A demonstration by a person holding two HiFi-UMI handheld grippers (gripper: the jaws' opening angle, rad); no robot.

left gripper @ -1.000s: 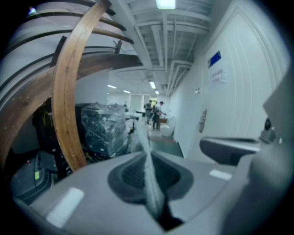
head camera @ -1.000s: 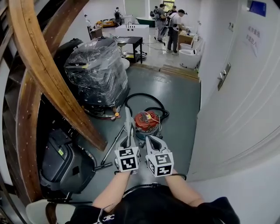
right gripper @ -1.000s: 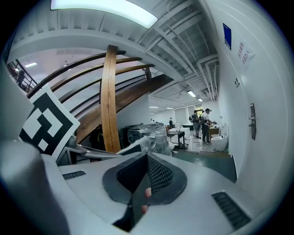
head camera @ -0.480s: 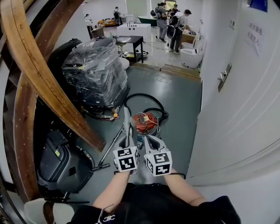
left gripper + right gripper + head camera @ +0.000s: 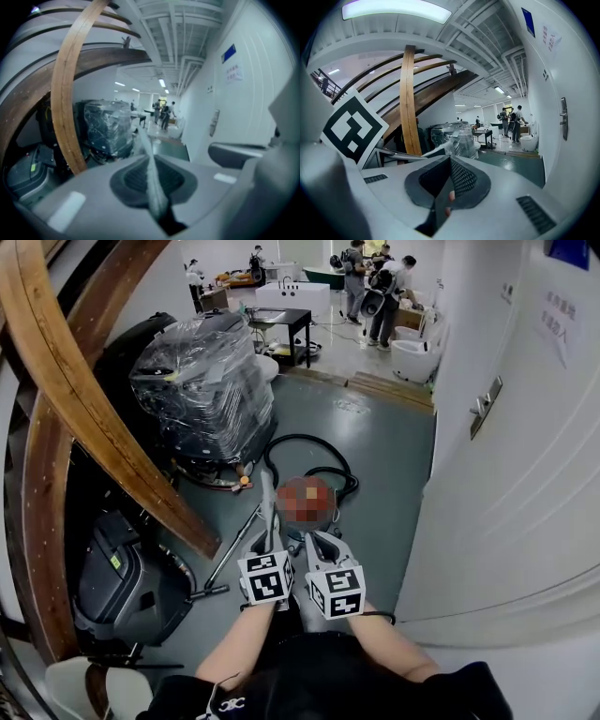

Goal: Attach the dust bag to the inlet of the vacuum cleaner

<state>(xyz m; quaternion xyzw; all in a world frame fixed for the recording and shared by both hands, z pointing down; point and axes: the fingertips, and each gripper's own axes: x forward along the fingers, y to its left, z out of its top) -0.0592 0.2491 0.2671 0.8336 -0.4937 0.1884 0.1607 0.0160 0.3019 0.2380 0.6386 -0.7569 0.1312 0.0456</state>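
Observation:
The red vacuum cleaner point(image 5: 308, 526) stands on the green floor just beyond both grippers, its body blurred over, with a black hose point(image 5: 305, 448) looped behind it. My left gripper point(image 5: 270, 540) is shut on a pale grey dust bag point(image 5: 269, 507), which sticks up edge-on from the jaws. In the left gripper view the dust bag point(image 5: 149, 164) runs as a thin fabric strip between the pads of the left gripper point(image 5: 153, 182). My right gripper point(image 5: 319, 545) is beside it, shut, and holds nothing that I can see. Its pads meet in the right gripper point(image 5: 450, 180) view.
A plastic-wrapped stack point(image 5: 202, 390) and a curved wooden stair beam point(image 5: 89, 418) fill the left. A black floor machine point(image 5: 122, 577) sits at the lower left, with a metal wand point(image 5: 230, 559) on the floor. A white wall point(image 5: 506, 502) closes the right. People point(image 5: 375, 287) stand far back.
Both grippers have edged forward together, the dust bag still in the left one, and the vacuum cleaner now lies closer in front of them.

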